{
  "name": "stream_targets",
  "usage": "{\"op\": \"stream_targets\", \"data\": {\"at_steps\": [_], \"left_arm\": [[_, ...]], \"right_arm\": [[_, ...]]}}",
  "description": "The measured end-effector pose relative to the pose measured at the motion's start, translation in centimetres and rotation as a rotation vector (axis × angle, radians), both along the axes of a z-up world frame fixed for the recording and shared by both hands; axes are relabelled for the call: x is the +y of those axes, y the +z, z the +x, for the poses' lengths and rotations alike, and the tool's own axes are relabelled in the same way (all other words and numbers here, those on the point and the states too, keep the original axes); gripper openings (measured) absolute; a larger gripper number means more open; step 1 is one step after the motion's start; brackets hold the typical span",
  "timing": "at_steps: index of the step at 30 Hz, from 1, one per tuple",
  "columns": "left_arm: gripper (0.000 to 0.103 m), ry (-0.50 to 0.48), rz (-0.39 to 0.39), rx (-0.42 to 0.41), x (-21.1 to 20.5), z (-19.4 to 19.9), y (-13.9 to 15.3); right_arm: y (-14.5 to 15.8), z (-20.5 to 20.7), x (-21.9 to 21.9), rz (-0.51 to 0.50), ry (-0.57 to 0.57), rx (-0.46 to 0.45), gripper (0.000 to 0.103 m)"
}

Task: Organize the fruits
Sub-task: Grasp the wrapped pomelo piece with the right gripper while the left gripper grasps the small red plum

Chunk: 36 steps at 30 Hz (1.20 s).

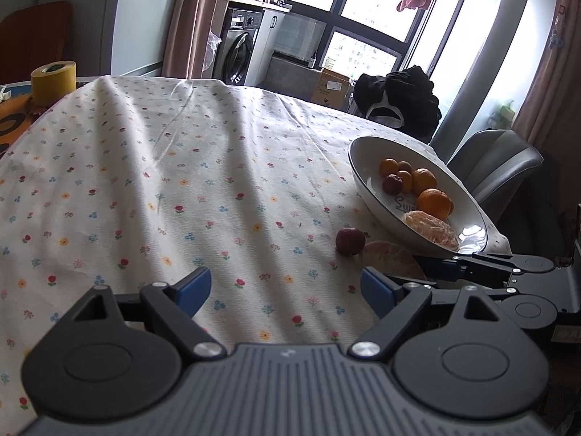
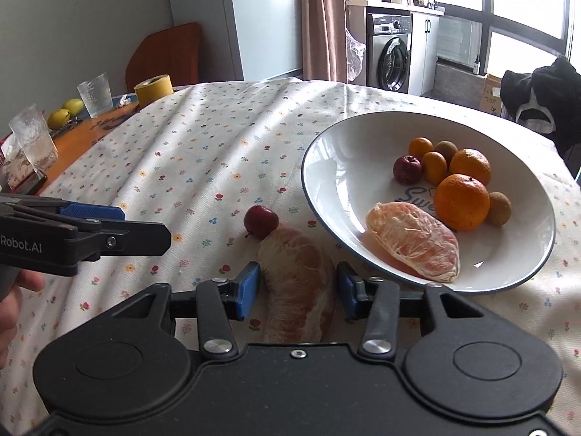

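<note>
Blue pads on my right tongs (image 2: 298, 292) flank a peeled pomelo wedge (image 2: 299, 283) lying on the flowered cloth (image 2: 203, 152) of the surface; the jaws stand narrow, and I cannot tell whether the pads actually press the wedge or sit just beside it. A small red fruit (image 2: 260, 221) touches the wedge's far tip, both just beside the rim of the white bowl (image 2: 326, 167). In the bowl I see a second peeled wedge (image 2: 414, 241), two oranges, a small red fruit, and a few little orange and brown fruits. My left tongs (image 1: 287, 292) hang wide with nothing between the pads, above bare cloth near the bowl.
</note>
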<state>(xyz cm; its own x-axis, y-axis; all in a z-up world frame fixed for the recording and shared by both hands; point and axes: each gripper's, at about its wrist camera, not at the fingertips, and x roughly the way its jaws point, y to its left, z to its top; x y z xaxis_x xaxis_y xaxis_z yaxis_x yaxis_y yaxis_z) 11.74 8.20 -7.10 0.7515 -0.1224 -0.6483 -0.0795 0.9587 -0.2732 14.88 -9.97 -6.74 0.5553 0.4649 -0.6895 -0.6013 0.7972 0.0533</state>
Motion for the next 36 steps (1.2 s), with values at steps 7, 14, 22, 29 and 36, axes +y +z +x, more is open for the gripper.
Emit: {"op": "stream_targets", "data": {"at_steps": [7,14,22,29,36], "left_arm": [[0.087,-0.043,0.014,-0.017,-1.5,0.8,0.0],[0.076,-0.083,0.024,-0.027,-3.2,2.2,-0.2],[0.055,-0.117,0.054,-0.023,-4.9,4.3,-0.6],[0.046,-0.123,0.099,-0.028,-6.0,5.8,-1.0],[0.022,-0.128,0.07,-0.037,-5.8,6.4,-1.5]], "right_arm": [[0.4,-0.1,-1.5,0.029,-0.011,0.045,0.038],[0.7,-0.2,-4.2,0.062,-0.066,0.068,0.038],[0.8,-0.3,-7.1,0.083,-0.122,0.084,0.038],[1.2,-0.7,-8.2,0.097,-0.132,0.081,0.038],[1.9,-1.3,-8.7,0.117,-0.121,0.079,0.038]]}}
